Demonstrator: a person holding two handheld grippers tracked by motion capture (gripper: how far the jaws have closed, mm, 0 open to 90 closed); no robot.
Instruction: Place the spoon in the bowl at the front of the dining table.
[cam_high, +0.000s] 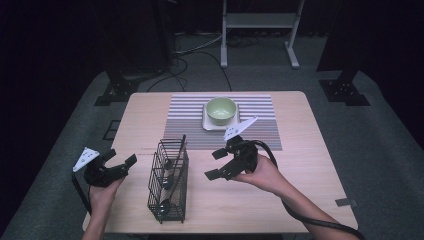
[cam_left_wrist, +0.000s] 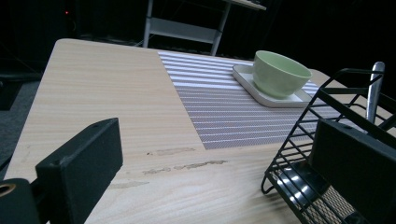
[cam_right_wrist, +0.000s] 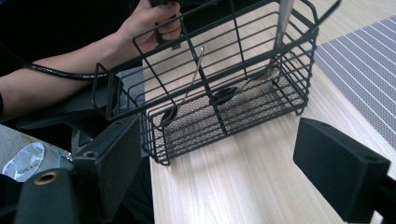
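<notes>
Both grippers are hovering with jaws apart, gripping nothing: the left gripper (cam_high: 120, 161) left of the wire basket (cam_high: 168, 181), the right gripper (cam_high: 216, 164) to its right, pointing at it. The basket is standing near the table's (cam_high: 300, 150) front edge, its long axis running front to back, with spoons (cam_right_wrist: 182, 100) leaning inside.

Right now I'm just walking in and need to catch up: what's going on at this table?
A person holds a hand-held gripper in each hand on either side of a black wire basket holding utensils. The left hand-held gripper and the right hand-held gripper are both open and hold nothing; neither touches the basket. Farther back, a green bowl sits on a white plate on a striped placemat.
</notes>
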